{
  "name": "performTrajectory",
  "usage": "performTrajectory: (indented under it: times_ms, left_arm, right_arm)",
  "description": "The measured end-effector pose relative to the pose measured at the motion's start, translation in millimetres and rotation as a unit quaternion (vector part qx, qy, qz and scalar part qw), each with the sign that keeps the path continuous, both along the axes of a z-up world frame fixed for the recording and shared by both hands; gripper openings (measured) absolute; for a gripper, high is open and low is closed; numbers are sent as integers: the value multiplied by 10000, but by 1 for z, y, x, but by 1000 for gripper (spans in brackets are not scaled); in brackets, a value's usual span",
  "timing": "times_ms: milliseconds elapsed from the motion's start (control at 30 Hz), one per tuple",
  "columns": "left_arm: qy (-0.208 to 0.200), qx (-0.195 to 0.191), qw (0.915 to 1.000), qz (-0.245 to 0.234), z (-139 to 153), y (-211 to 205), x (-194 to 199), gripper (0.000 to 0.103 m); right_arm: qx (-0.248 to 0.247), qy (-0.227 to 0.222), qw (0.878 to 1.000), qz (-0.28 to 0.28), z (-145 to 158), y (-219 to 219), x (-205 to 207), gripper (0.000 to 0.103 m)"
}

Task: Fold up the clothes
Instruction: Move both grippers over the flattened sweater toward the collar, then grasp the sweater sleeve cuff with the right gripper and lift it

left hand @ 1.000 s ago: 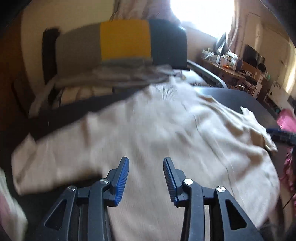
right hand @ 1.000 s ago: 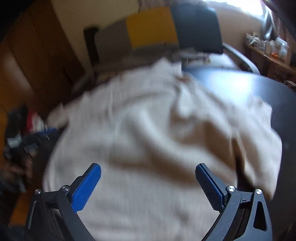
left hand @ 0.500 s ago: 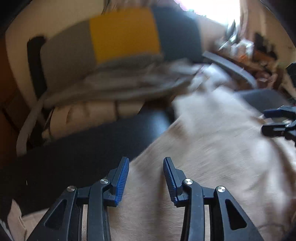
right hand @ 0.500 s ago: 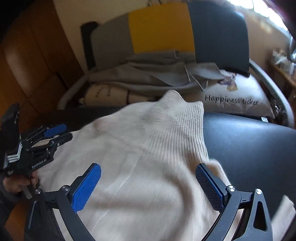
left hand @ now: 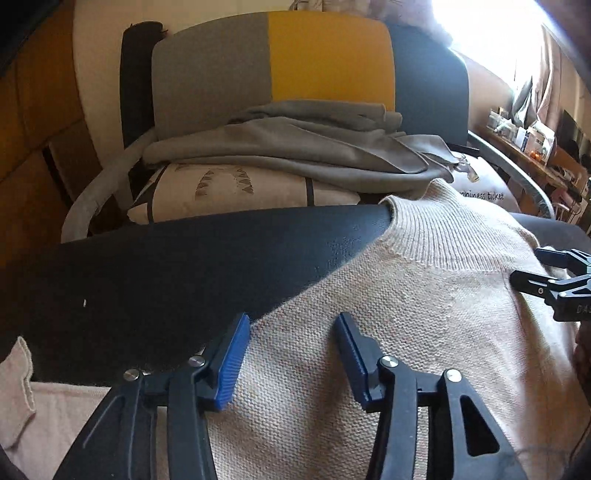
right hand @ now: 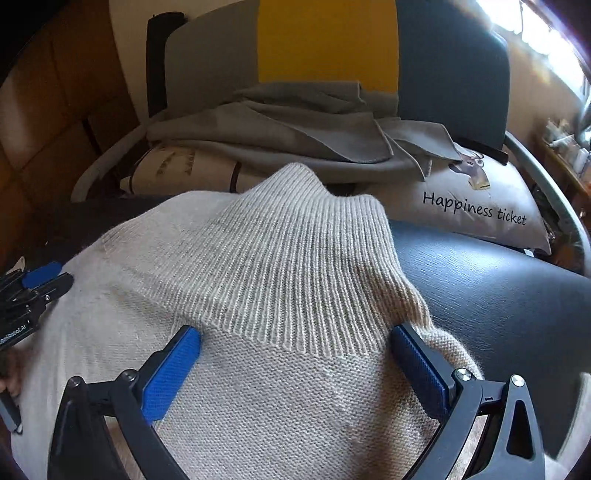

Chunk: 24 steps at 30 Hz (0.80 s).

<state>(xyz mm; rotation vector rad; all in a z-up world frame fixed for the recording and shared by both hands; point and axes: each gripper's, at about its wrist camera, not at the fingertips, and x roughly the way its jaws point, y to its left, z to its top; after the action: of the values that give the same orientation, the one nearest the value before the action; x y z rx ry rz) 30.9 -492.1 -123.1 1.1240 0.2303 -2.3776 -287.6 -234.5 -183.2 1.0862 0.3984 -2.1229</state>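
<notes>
The left gripper (left hand: 291, 354) has its jaws partly apart; the right gripper (right hand: 295, 363) has them wide apart, both pointing forward

Lighting: daylight is admitted from a blown-out window (left hand: 480, 33) at upper right; glare is washed over that corner in both views. Soft sheen is cast on the dark tabletop (right hand: 498, 288). Left side is left dim. Focus: sharp, no motion blur. Edges: heavily curved and vignetted black.

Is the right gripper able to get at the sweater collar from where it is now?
Probably yes. The right gripper is open, its fingers either side of the collar's base on the sweater, nothing between.
</notes>
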Motion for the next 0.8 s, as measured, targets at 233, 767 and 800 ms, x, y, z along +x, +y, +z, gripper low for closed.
performTrajectory:
  times_ms: [233, 767, 800]
  left_arm:
    - [-328, -460, 9972, 499, 16, -2, -1, 42]
    - [1, -639, 9768, -2046, 8, 246, 58, 47]
    - [-13, -745, 9753, -2081, 8, 251, 59, 47]
  right_arm:
    - [42, 13, 9999, -111, 0, -4, 23, 103]
    - [13, -142, 9838, -1785, 59, 257, -19, 103]
    - [158, -198, 9809, -1927, 53, 266, -28, 103]
